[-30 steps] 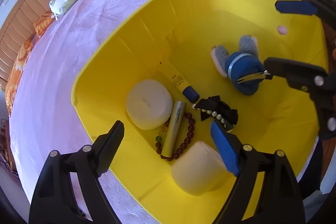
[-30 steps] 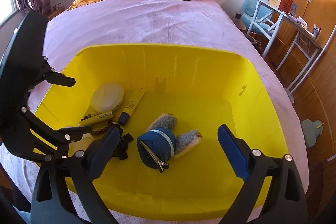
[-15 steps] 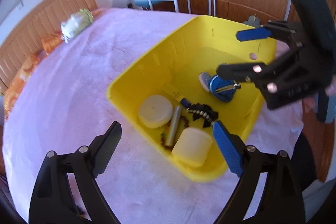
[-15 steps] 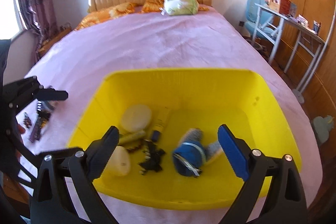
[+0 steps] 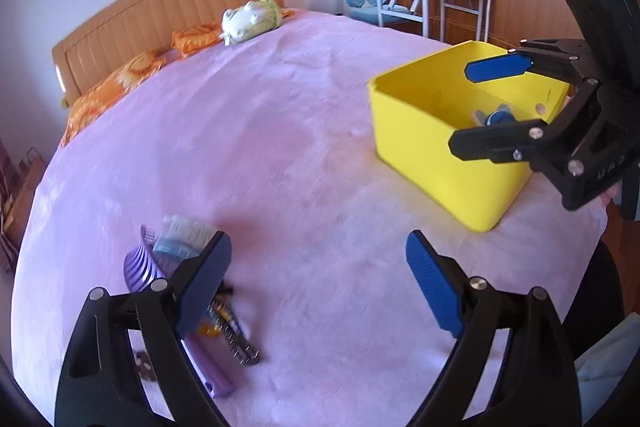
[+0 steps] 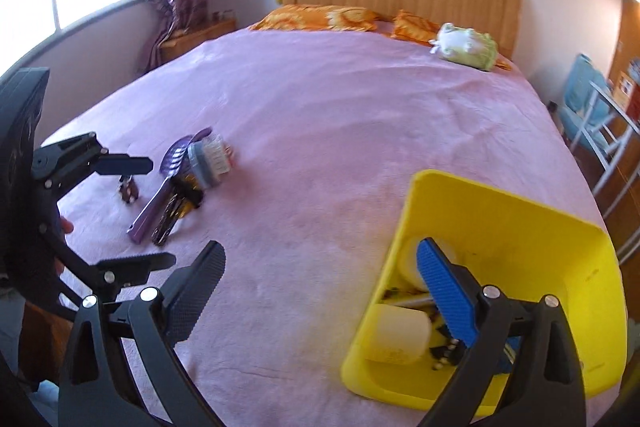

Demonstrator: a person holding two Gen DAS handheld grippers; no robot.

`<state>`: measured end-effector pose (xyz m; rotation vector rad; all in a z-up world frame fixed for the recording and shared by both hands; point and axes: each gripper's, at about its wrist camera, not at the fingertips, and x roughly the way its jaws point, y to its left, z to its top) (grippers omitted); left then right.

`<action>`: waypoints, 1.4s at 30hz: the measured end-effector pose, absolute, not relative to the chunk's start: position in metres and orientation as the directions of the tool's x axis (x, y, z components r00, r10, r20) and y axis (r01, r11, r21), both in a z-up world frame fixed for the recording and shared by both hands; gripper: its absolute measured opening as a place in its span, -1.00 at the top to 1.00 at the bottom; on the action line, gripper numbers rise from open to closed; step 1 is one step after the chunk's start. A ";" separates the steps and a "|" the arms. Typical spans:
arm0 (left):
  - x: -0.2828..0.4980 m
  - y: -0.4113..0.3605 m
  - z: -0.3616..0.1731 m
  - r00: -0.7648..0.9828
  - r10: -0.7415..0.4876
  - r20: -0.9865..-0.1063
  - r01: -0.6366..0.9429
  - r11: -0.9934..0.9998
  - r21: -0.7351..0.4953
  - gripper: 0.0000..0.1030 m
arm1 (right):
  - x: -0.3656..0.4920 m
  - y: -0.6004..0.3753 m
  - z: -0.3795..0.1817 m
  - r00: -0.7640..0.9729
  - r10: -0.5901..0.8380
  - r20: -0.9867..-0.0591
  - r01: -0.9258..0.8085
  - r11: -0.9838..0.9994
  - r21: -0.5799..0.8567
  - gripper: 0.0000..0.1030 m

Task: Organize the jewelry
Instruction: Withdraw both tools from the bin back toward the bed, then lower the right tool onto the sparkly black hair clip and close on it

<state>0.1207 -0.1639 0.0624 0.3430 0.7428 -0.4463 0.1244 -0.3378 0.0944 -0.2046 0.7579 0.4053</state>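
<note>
Room: a bedroom; a wide bed (image 5: 280, 115) under a pink cover, wooden headboard (image 5: 168, 11) at the far end, orange pillows and a green plush toy (image 5: 250, 21) before it.

Left wrist view, tongs: the left tongs (image 5: 318, 277) stand wide apart with nothing between them, over bare cover near the bed's near edge. The right tongs (image 5: 486, 103) show at the right, also spread and empty, over the yellow bin (image 5: 424, 143).

Left wrist view, jewelry pile: a blurred heap (image 5: 188, 267) lies by the near left edge, partly behind the left finger; a purple comb (image 5: 140, 263) and a long metal clip (image 5: 236, 335) run roughly towards the camera.

Left wrist view, open room: the whole middle of the bed is bare between heap and bin.

Right wrist view, tongs: the right tongs (image 6: 320, 291) gape empty, one finger over the bin (image 6: 520, 219), which sits at the bed's near right corner with white round cases (image 6: 400, 335) and dark beaded pieces inside.

Right wrist view, pile: the heap (image 6: 188, 179) lies left, well apart from the bin; the comb's handle (image 6: 150, 211) points to the near edge, a brush (image 6: 212, 159) at its far end. The left tongs (image 6: 138, 211) straddle this side, open.
</note>
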 end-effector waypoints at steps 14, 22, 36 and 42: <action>0.111 -0.073 0.023 0.603 -0.327 -0.728 0.366 0.924 -0.111 -0.69 | 0.134 -0.259 0.044 0.539 0.254 -0.803 -0.522 0.849 -0.082 -0.89; 0.097 -0.031 0.001 0.606 -0.315 -0.730 0.259 0.946 -0.193 -0.68 | 0.139 -0.228 0.012 0.431 0.277 -0.859 -0.554 0.833 -0.010 -0.90; 0.075 0.008 -0.021 0.622 -0.291 -0.727 0.187 0.957 -0.223 -0.68 | 0.184 -0.145 -0.017 0.334 0.420 -0.844 -0.519 0.829 0.207 -0.89; 0.073 0.021 -0.022 0.641 -0.294 -0.709 0.184 0.956 -0.230 -0.68 | 0.191 -0.124 -0.029 0.314 0.414 -0.854 -0.519 0.829 0.210 -0.89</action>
